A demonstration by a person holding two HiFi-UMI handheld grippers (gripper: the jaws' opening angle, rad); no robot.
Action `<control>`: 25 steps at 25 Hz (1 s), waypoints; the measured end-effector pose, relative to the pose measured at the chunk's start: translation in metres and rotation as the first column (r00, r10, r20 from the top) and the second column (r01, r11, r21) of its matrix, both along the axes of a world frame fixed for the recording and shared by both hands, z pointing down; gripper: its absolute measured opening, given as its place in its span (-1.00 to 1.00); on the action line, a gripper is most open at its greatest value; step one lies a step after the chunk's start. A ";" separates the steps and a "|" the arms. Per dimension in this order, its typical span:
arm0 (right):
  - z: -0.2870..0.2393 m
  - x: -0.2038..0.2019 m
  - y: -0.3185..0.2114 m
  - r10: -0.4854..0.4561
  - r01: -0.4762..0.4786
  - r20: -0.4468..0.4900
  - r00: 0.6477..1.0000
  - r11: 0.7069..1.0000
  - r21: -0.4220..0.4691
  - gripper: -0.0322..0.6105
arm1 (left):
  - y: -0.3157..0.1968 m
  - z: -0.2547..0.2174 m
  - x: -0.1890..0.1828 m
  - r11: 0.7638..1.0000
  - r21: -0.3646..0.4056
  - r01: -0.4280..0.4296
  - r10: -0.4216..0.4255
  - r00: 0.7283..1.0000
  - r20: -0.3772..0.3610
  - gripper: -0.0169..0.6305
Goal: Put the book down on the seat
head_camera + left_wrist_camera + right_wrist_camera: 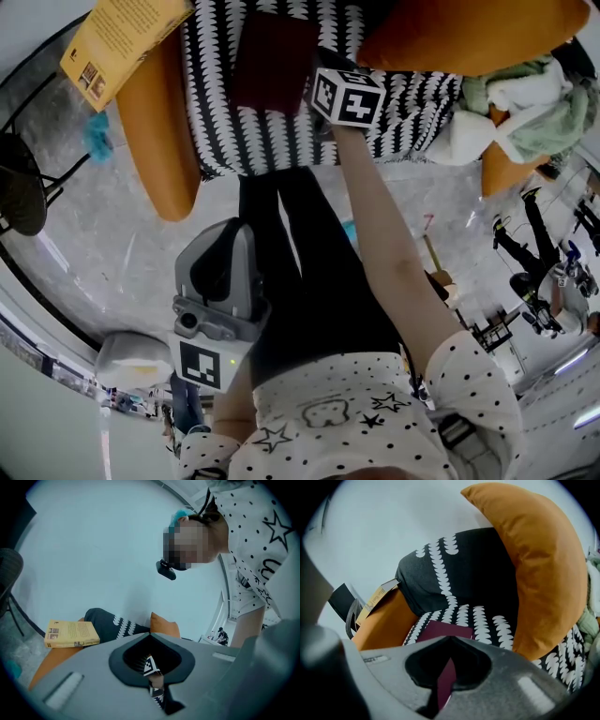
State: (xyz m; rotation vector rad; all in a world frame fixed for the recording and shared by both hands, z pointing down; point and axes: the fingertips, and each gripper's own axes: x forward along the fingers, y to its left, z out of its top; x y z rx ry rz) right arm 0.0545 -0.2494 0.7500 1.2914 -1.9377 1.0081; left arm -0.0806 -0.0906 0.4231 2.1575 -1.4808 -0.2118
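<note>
Right claw: my right claw (pixel 314 80) is clamped on the near edge of the book (pixel 272 61), pointing steeply down.
Left claw: my left claw (pixel 153 681) hangs low by my body, jaws together with nothing in them.
Book: dark red, held by one edge over the patterned seat (pixel 225 112), towards its back. I cannot tell whether the far edge touches the fabric.
Risk, droop: I grip only one edge, so the covers may fan open or the book may sag and slide out of the pads.
Risk, early release: if I let go while it is tilted, I judge it would land on its far edge and flop or skid towards the seat back.
Risk, soft seat: the seat looks padded and sloped, so a book set near the front might creep off towards the floor.
Risk, neighbours: the orange cushion (pixel 469 33) bulges in just beside my arm, and a wide swing could nudge it onto the seat.
Containers: there are none as such.
Seat holds: nothing else that I can see.
Armrest: the left armrest (pixel 164 122) bears a yellow book (pixel 122 37), which overhangs its outer side, well apart from mine.
Beside the chair: a heap of cloth (pixel 525 103) lies on the right.
</note>
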 end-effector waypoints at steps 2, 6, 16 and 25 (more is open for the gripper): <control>-0.007 -0.001 -0.003 -0.003 0.003 0.002 1.000 1.000 0.013 -0.92 | -0.001 -0.004 0.000 1.000 0.006 -0.001 0.001 1.000 0.002 -0.94; -0.022 -0.001 -0.003 -0.001 0.001 0.011 1.000 0.999 0.032 -0.92 | -0.002 -0.012 0.000 1.000 0.020 0.000 0.000 1.000 0.007 -0.94; -0.055 0.006 -0.005 0.028 -0.031 0.047 0.998 0.997 0.064 -0.92 | -0.005 -0.035 0.005 0.999 0.049 -0.011 0.010 1.000 0.025 -0.94; -0.104 0.004 -0.012 0.048 -0.056 0.087 0.995 0.994 0.096 -0.92 | -0.008 -0.069 0.008 0.997 0.069 -0.024 0.022 0.999 0.033 -0.94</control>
